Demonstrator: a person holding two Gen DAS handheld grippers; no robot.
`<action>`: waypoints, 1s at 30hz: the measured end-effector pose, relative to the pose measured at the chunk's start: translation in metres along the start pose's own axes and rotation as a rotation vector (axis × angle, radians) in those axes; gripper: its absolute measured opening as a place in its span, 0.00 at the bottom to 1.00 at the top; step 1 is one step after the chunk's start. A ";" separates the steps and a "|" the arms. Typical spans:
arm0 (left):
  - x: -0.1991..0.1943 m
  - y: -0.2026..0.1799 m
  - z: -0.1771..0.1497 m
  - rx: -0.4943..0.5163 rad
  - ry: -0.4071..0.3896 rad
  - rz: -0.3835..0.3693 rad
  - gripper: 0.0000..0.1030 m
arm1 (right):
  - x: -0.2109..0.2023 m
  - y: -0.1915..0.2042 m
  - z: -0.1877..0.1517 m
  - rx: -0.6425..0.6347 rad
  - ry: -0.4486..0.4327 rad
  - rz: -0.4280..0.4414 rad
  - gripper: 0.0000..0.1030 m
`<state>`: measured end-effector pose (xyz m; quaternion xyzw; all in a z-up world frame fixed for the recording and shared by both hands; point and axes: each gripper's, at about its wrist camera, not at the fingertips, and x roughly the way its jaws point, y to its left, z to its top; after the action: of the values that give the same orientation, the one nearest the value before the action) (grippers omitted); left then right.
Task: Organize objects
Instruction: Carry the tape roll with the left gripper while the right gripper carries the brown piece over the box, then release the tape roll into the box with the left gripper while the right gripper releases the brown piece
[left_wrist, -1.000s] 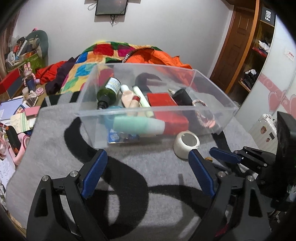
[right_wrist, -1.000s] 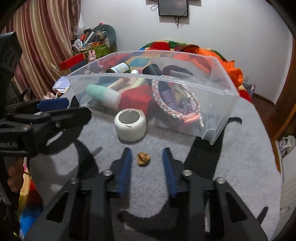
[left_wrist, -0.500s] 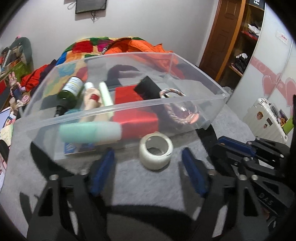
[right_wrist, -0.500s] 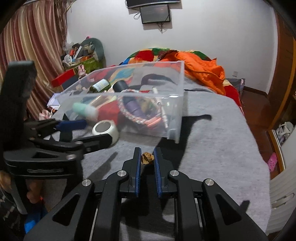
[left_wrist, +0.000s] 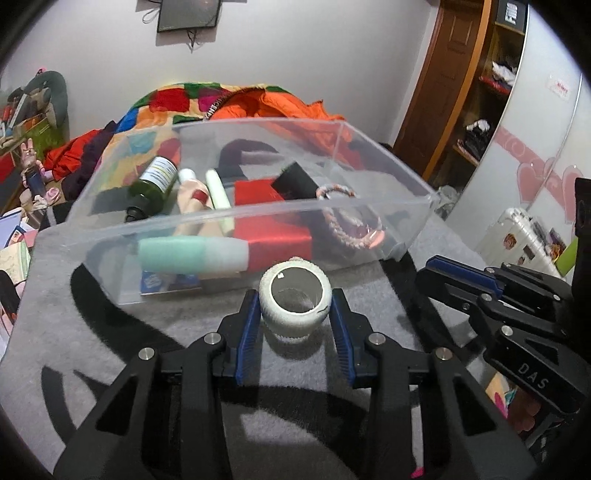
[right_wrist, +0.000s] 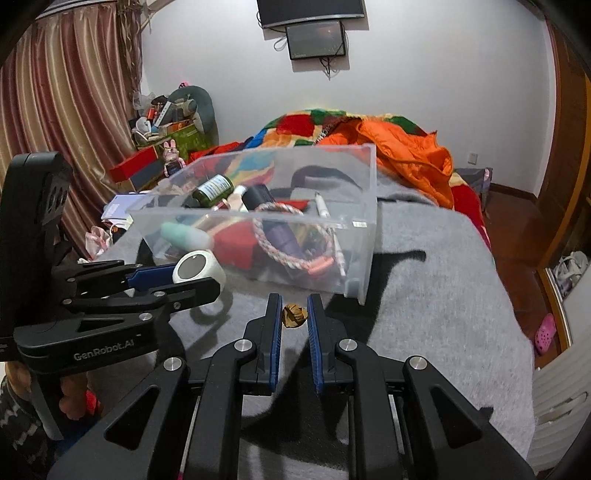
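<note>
grey blanket (left_wrist: 110, 332) w/ black pattern covers the bed, everything sits on it. clear plastic bin (left_wrist: 402, 236) is the landmark: big, open-topped, holds a green bottle (left_wrist: 153, 186), mint tube (left_wrist: 192, 254), red box (left_wrist: 273, 236), braided bracelet (left_wrist: 354, 229) + other bits. behind bin: patchwork quilt (right_wrist: 295, 125) & orange jacket (right_wrist: 402, 151).

left gripper (left_wrist: 293, 321) is right in front of the bin's near wall. its jaws are part closed, about as wide as the white tape roll (left_wrist: 294, 302), which stands between them w/ its open hole up. blue pads (left_wrist: 248, 328) sit against the roll's sides on both flanks; looks like contact, tho can't tell how firm the squeeze is. roll is just outside the bin, close to its front wall, bottom edge on or just off the blanket – can't tell which.

right gripper (right_wrist: 294, 321) is in front of the bin's near right corner. jaws nearly closed, narrow gap, w/ a small brown crumpled lump (right_wrist: 293, 315) between the tips. pads close on each side of it; touching or not, can't tell. lump is outside the bin, near that corner.

in the right wrist view, tape roll (right_wrist: 197, 271) shows in the left gripper's (right_wrist: 186, 277) jaws, at the bin's near left corner.
</note>
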<state>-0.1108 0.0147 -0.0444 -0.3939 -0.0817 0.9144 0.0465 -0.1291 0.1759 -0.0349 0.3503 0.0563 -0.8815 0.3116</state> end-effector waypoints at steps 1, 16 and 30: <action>-0.004 0.002 0.002 -0.006 -0.011 -0.002 0.37 | -0.002 0.001 0.003 -0.001 -0.009 -0.001 0.12; -0.040 0.015 0.034 0.007 -0.136 0.038 0.37 | -0.014 0.012 0.051 -0.005 -0.128 0.005 0.12; -0.015 0.030 0.046 -0.008 -0.110 0.080 0.37 | 0.025 0.009 0.060 0.009 -0.070 -0.038 0.12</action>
<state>-0.1351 -0.0226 -0.0082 -0.3461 -0.0720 0.9354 0.0036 -0.1729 0.1371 -0.0055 0.3194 0.0482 -0.8992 0.2951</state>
